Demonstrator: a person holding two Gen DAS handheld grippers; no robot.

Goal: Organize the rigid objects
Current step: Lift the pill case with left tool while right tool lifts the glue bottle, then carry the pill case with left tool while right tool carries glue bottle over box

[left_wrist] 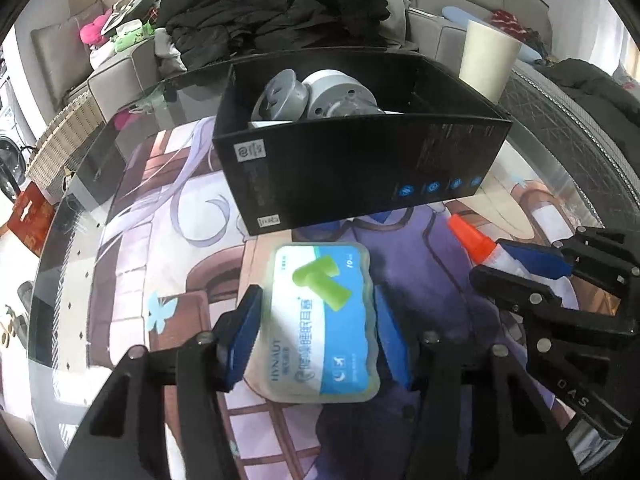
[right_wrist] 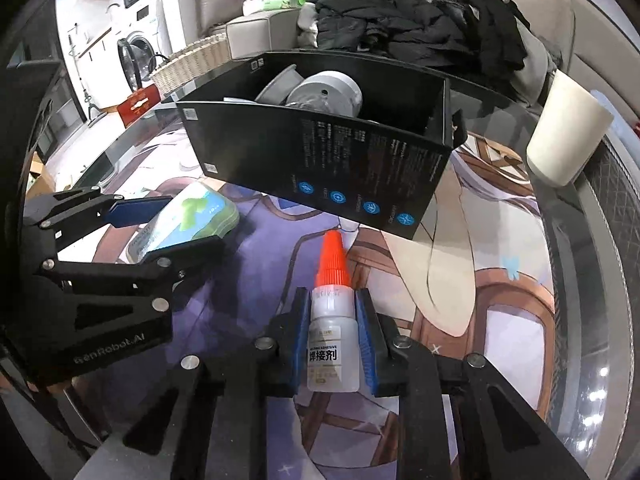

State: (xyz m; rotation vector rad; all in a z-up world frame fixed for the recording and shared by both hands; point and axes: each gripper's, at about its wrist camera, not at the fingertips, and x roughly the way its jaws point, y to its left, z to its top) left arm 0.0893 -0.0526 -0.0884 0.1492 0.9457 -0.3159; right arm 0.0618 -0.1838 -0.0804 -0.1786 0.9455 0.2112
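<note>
Centrally, black cardboard box (left_wrist: 360, 168), open-topped, holding grey plastic spools (left_wrist: 316, 96); stands on glass table (left_wrist: 80, 216) over an anime-print mat, just beyond both tools. Earplug pack (left_wrist: 320, 320), blue-and-white with green plugs pictured: clamped between blue pads of left gripper (left_wrist: 316, 316), near the box's front wall. Adhesive bottle (right_wrist: 332, 340), white, orange cap toward box: pinched in right gripper (right_wrist: 334, 312). White paper cup (right_wrist: 564, 136) right of box. Behind: sofa (right_wrist: 256, 28) heaped with dark clothes, washing machine (right_wrist: 136, 48)

Left gripper (left_wrist: 316, 316) clamps earplug pack (left_wrist: 320, 320); black box (left_wrist: 360, 160) just ahead; right gripper (left_wrist: 532, 272), alongside, grips glue bottle (left_wrist: 476, 246).
</note>
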